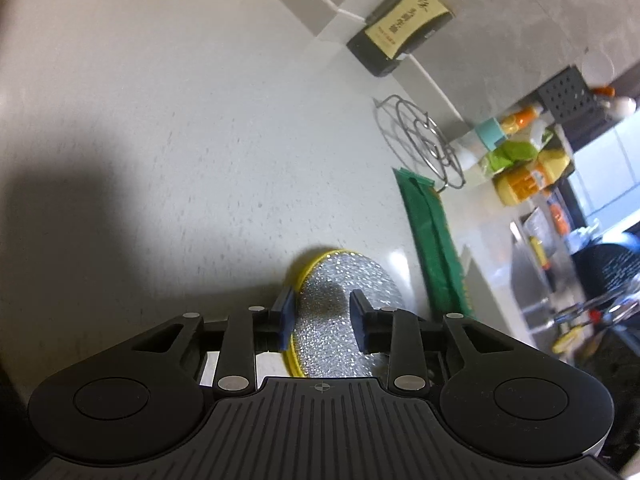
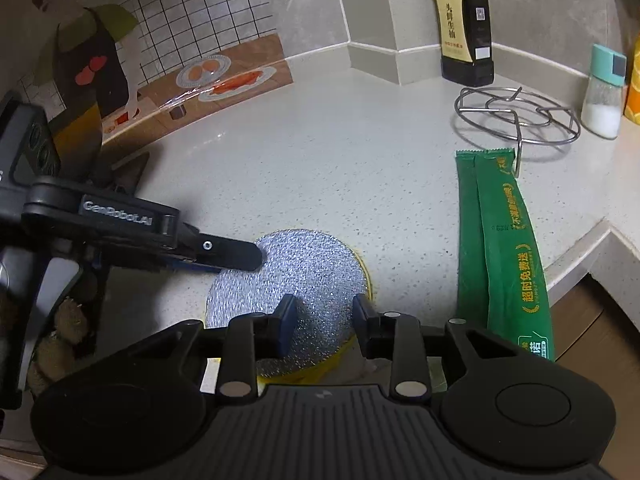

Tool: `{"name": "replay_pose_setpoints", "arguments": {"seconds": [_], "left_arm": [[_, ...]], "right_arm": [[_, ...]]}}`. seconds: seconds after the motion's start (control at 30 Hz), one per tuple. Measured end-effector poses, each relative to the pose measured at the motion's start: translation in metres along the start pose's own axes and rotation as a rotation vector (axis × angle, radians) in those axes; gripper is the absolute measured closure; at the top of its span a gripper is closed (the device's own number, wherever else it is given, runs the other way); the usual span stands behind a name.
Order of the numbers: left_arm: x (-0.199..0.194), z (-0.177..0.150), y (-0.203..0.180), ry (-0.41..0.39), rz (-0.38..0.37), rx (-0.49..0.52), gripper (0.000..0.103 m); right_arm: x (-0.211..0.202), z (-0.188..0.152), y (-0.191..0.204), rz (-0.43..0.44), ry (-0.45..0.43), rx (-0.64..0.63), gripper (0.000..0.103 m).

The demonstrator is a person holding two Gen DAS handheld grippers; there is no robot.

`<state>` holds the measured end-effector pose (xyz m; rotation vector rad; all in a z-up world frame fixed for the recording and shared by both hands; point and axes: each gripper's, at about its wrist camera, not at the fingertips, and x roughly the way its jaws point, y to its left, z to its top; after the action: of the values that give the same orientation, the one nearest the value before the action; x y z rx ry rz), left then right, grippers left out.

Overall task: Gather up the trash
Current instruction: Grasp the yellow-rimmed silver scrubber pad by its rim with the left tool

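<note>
Left gripper [image 1: 322,322] is seen at the left of the right wrist view, reaching in over the near-left edge of a silver pad [image 2: 292,280] with a yellow rim; its jaws stand apart, and in its own view the pad lies between and beneath them without being pressed. Right gripper [image 2: 325,326] hovers over the near edge of the same pad, jaws apart, with nothing clamped; whether its tips touch the pad cannot be told. The pad lies flat on the counter [image 2: 320,160], partly over the front edge. Just right of it, a pair of green sachets [image 2: 500,248] is laid lengthwise, apparently the trash to be collected, untouched and near the counter's corner. Behind them a wire trivet [image 2: 516,116] is set, one leg touching the top of the sachets, with a sauce bottle [image 2: 464,32] at the wall and a shaker [image 2: 604,92] at the far right.

The step in hand is judged to be an approach, nothing yet being lifted. Next, the right gripper would need to be carried across to the sachets, lowered flat onto them and closed on a thin edge, clear of the trivet leg.
</note>
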<state>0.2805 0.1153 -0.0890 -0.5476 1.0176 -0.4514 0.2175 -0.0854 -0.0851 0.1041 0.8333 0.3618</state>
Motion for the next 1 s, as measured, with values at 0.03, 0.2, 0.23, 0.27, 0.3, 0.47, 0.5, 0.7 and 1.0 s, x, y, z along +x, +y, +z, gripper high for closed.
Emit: {"name": "replay_pose_setpoints", "arguments": {"seconds": [0.03, 0.2, 0.23, 0.27, 0.3, 0.47, 0.5, 0.7, 1.0], "left_arm": [[-0.005, -0.001, -0.001, -0.006, -0.02, -0.004, 0.07], [-0.028, -0.004, -0.013, -0.027, -0.146, -0.012, 0.07], [-0.031, -0.005, -0.015, -0.027, -0.171, -0.012, 0.07], [-0.033, -0.005, -0.018, -0.026, -0.184, -0.008, 0.07], [-0.033, -0.006, -0.02, -0.027, -0.18, 0.003, 0.07], [-0.027, -0.01, -0.017, -0.045, -0.002, 0.054, 0.069], [-0.026, -0.011, -0.013, -0.041, 0.014, 0.058, 0.069], [-0.016, -0.016, 0.008, -0.03, 0.055, 0.015, 0.068], [-0.015, -0.015, 0.008, -0.014, 0.033, 0.016, 0.062]], "right_arm": [[0.0, 0.0, -0.001, 0.004, 0.0, 0.009, 0.072], [0.002, 0.0, 0.004, 0.002, -0.004, 0.02, 0.071], [0.002, 0.0, 0.007, 0.007, -0.003, 0.017, 0.071], [0.003, 0.0, 0.009, 0.017, -0.001, 0.015, 0.071], [0.003, -0.001, 0.013, 0.029, 0.0, 0.013, 0.071], [0.005, -0.006, 0.028, 0.012, -0.015, -0.023, 0.071], [0.005, -0.006, 0.03, 0.01, -0.017, -0.024, 0.071], [0.003, -0.009, 0.033, 0.021, -0.029, -0.026, 0.071], [-0.004, -0.017, 0.033, 0.022, -0.048, -0.022, 0.071]]}}
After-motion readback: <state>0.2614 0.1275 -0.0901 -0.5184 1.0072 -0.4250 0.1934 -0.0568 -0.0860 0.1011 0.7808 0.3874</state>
